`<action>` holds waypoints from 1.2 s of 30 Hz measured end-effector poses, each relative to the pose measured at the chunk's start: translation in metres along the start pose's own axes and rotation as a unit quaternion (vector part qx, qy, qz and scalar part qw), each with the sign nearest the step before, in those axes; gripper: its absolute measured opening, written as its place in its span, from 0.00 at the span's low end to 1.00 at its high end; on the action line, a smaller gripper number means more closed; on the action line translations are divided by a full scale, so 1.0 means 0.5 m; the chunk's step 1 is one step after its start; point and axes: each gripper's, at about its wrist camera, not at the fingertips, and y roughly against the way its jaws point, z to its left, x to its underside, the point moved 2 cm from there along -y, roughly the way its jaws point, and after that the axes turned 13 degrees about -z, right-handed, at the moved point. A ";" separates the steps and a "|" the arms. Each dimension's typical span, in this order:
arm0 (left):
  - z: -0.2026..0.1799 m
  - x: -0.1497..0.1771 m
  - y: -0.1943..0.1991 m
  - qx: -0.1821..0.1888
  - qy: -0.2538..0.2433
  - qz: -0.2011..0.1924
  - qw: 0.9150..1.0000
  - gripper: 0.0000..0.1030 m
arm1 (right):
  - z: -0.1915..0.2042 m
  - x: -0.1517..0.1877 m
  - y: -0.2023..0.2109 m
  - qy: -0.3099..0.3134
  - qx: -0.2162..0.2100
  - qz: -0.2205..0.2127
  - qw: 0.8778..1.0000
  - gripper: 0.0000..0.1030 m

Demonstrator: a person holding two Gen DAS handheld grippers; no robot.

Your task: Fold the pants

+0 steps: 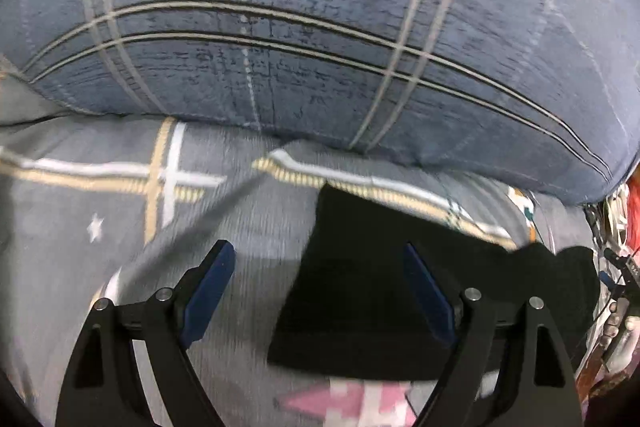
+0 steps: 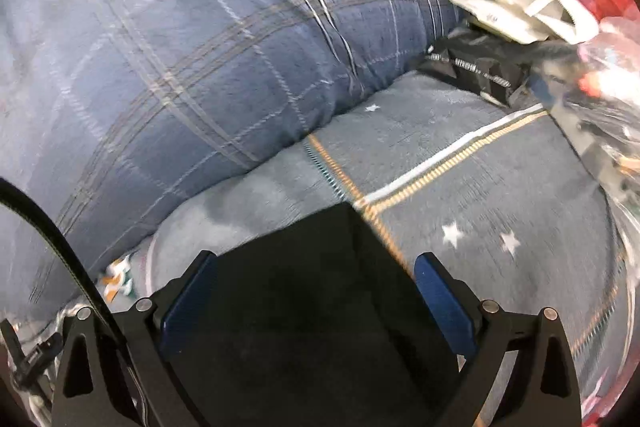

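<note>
On the bed sheet (image 1: 100, 195), black pants (image 1: 360, 287) lie beneath both wide-open, empty hand-held grippers, left (image 1: 318, 259) and right (image 2: 316, 267).

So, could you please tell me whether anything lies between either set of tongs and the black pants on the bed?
Nothing visible does. The black pants lie flat on the bedsheet, directly under the open left tongs and open right tongs; the blue pillow sits behind.
</note>
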 end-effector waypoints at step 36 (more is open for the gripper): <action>-0.068 0.067 0.341 0.057 -0.110 -0.176 0.977 0.06 | -0.017 0.070 0.184 0.012 -0.073 -0.025 0.997 0.10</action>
